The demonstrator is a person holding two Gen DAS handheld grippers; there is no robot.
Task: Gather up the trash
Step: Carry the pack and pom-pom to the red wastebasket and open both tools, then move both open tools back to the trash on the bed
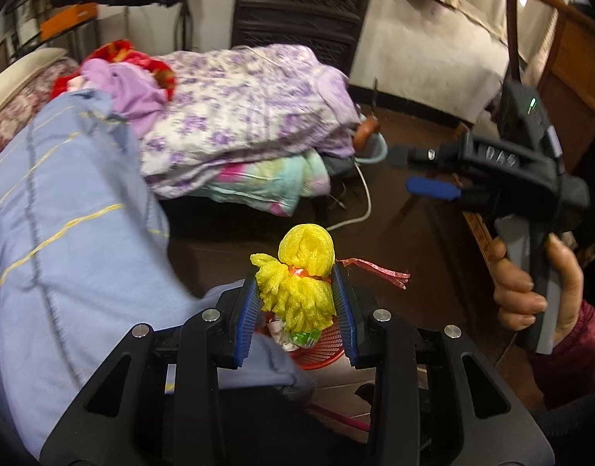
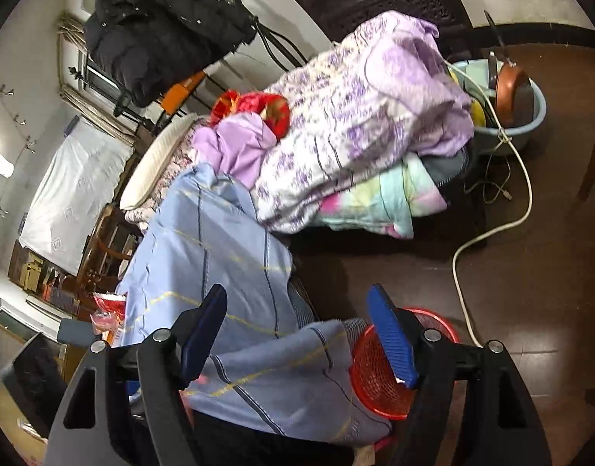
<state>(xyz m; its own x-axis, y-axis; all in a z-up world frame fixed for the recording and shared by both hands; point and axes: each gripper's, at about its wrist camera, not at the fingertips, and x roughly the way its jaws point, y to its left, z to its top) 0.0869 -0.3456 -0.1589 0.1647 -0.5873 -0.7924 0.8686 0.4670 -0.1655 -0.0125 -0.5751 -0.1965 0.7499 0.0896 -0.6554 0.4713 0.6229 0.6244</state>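
My left gripper (image 1: pixel 297 283) is shut on a yellow foam net bundle (image 1: pixel 301 279) tied with a red plastic strip (image 1: pixel 375 268). It holds the bundle directly above a red mesh trash basket (image 1: pixel 322 353) that contains paper and wrapper scraps. My right gripper (image 2: pixel 297 330) is open and empty, held above the blue blanket and the same red basket (image 2: pixel 375 380). In the left wrist view the right gripper (image 1: pixel 417 171) shows at the right, in a hand, with its jaws apart.
A light blue blanket (image 1: pixel 64 233) covers the left side and hangs beside the basket. Folded purple floral quilts (image 1: pixel 239 116) are stacked behind. A white cable (image 2: pixel 491 233) runs across the dark floor. A blue basin with pans (image 2: pixel 507 105) stands at the back.
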